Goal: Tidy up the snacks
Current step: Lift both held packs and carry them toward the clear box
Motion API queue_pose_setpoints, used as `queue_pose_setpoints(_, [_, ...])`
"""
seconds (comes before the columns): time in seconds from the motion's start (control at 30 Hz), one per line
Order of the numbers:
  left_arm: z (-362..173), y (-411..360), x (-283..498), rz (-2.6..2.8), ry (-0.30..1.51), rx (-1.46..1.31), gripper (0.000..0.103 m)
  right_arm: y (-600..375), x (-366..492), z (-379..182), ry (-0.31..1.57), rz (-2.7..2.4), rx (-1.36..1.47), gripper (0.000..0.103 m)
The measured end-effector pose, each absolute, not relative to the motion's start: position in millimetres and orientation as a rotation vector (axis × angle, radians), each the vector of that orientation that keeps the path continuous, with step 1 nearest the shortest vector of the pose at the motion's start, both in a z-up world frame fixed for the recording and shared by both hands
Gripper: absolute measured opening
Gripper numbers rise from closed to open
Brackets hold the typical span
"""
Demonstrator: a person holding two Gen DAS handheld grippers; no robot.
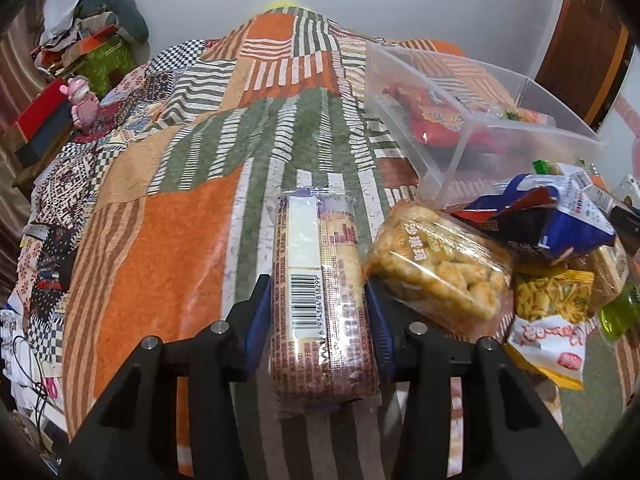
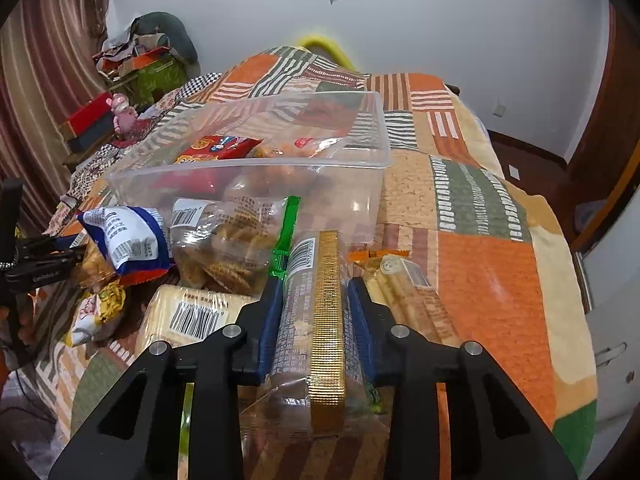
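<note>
The left gripper (image 1: 319, 300) is clamped on a long biscuit pack (image 1: 320, 300) lying on the patchwork blanket (image 1: 160, 240) — its near end is hidden by the fingers. The right gripper (image 2: 314, 304) pinches a gold-striped pack (image 2: 326, 320). Loose snack bags (image 2: 224, 248) crowd between — beyond, a clear bin (image 2: 248, 164), then the white wall (image 2: 440, 20).
</note>
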State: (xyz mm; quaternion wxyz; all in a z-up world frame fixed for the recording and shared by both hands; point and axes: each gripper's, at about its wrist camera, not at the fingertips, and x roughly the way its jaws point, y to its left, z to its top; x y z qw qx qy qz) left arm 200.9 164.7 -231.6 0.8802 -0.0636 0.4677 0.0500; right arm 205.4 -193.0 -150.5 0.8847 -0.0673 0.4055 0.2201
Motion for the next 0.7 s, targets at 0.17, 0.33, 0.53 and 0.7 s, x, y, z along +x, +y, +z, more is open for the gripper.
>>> queue_pose_setpoints(0.17, [-212,163,184,0.11,0.94,-0.129,0.042,-199,197,-146,0.849,0.464,-0.139,0.031])
queue_pose_setpoints(0.33, [-189,157,175,0.073,0.906,-0.144,0.013,-199,192,-150,0.868,0.469,-0.145,0.039])
queue_pose_setpoints(0.53, [-188,148,174,0.099,0.921,-0.078,0.017,-197,192,-160,0.879,0.452,-0.133,0.037])
queue_pose_setpoints(0.7, [-214,167,173,0.138,0.974,-0.13,0.058,-197,189,-155,0.84,0.434,-0.128,0.034])
